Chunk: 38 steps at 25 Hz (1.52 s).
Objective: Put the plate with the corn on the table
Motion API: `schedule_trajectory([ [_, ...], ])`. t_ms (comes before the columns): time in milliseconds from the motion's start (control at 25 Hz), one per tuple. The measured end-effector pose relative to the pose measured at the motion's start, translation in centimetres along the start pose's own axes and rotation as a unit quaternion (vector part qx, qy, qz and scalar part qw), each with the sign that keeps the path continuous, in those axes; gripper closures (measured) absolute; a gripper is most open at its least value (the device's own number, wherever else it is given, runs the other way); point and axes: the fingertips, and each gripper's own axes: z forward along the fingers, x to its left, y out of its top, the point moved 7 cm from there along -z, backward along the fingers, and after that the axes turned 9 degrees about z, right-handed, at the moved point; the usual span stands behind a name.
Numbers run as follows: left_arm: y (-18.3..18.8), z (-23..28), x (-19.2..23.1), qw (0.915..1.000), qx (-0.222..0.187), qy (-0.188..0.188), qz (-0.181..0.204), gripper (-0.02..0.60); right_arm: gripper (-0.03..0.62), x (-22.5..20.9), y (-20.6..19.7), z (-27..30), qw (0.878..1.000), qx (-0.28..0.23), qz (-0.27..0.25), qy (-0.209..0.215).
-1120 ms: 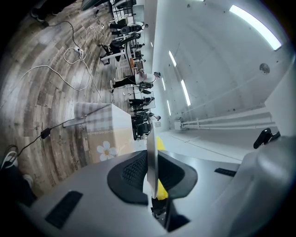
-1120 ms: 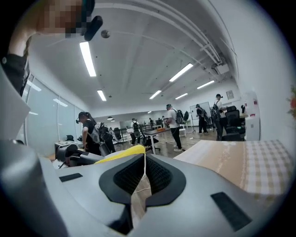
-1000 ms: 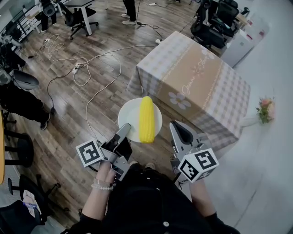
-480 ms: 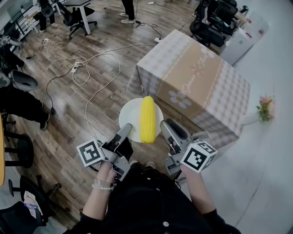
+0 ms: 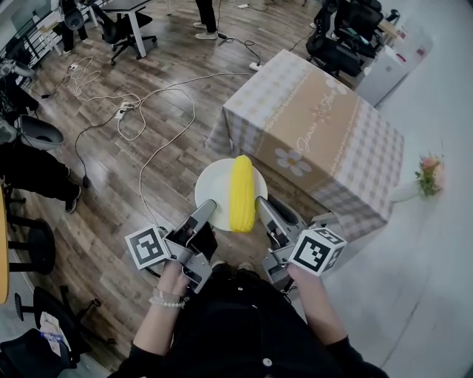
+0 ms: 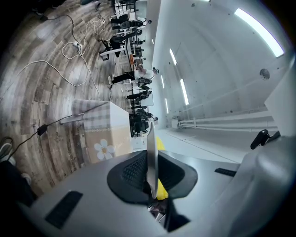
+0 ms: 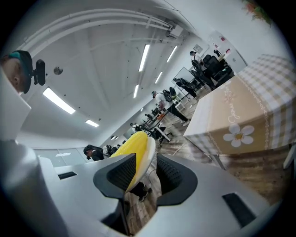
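A white plate (image 5: 214,188) carries a yellow corn cob (image 5: 241,193) and hangs in the air over the wood floor, short of the table (image 5: 318,133) with its checked cloth. My left gripper (image 5: 207,212) is shut on the plate's near left rim; in the left gripper view the plate (image 6: 151,152) runs edge-on between the pads. My right gripper (image 5: 261,208) has just been opening its jaws. They stand wide around the near right rim. In the right gripper view the plate (image 7: 147,157) and corn (image 7: 132,146) lie between the fingers, with a gap beside the rim.
White cables (image 5: 148,111) trail over the wood floor on the left. Office chairs (image 5: 347,29) stand beyond the table and a person's legs (image 5: 209,18) show at the top. A small bunch of flowers (image 5: 427,177) sits at the right by the white wall.
The right gripper has swung left and down to the plate's right rim, rolled over and opened its jaws around it. The left gripper and plate have barely moved.
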Motion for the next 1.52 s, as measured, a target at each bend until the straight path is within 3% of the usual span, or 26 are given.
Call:
schedule_trajectory([
  [200,0.4,-0.2,0.0,0.9999,0.013,-0.004,0.006,0.537,0.482,0.1,-0.7,0.0,1.000,-0.010,0.012,-0.002],
  [1040,1.8,-2.0,0.7,0.9989,0.046,-0.006,0.006,0.537,0.484,1.8,-3.3,0.1,0.998,-0.041,0.002,-0.039],
  [1520,1.3,-0.2,1.6,0.9986,0.052,-0.001,0.006,0.537,0.487,0.0,-2.3,0.3,0.999,-0.033,0.014,-0.041],
])
